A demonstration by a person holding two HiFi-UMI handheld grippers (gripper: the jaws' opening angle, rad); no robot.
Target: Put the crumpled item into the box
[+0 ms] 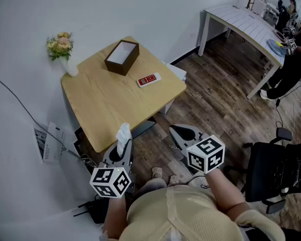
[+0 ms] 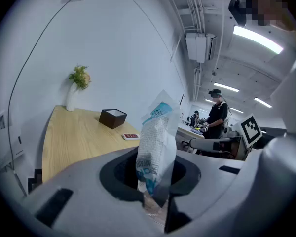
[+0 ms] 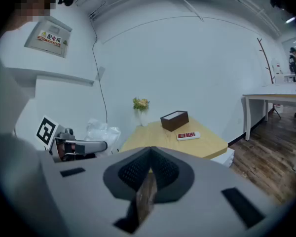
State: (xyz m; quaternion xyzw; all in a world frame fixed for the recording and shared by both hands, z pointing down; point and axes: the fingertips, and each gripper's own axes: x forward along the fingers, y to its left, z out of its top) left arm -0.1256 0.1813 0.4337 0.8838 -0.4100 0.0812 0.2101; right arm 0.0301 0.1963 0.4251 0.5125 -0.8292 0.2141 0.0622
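Observation:
A crumpled white plastic wrapper (image 1: pixel 123 136) with blue print stands up out of my left gripper (image 1: pixel 121 152), which is shut on its lower end (image 2: pixel 157 142). This gripper hovers off the near corner of the wooden table (image 1: pixel 115 104). The dark brown open box (image 1: pixel 122 56) sits at the table's far side, white inside, also seen ahead in the left gripper view (image 2: pixel 113 117). My right gripper (image 1: pixel 183 133) hangs over the floor to the right, jaws together with nothing between them (image 3: pixel 147 191). It looks toward the box (image 3: pixel 174 120).
A red remote (image 1: pixel 148 79) lies right of the box. A white vase of flowers (image 1: pixel 61 51) stands at the table's left corner. Papers (image 1: pixel 47 142) and cables lie on the floor at left. A black chair (image 1: pixel 276 169) and a white table (image 1: pixel 246 21) with a person are at right.

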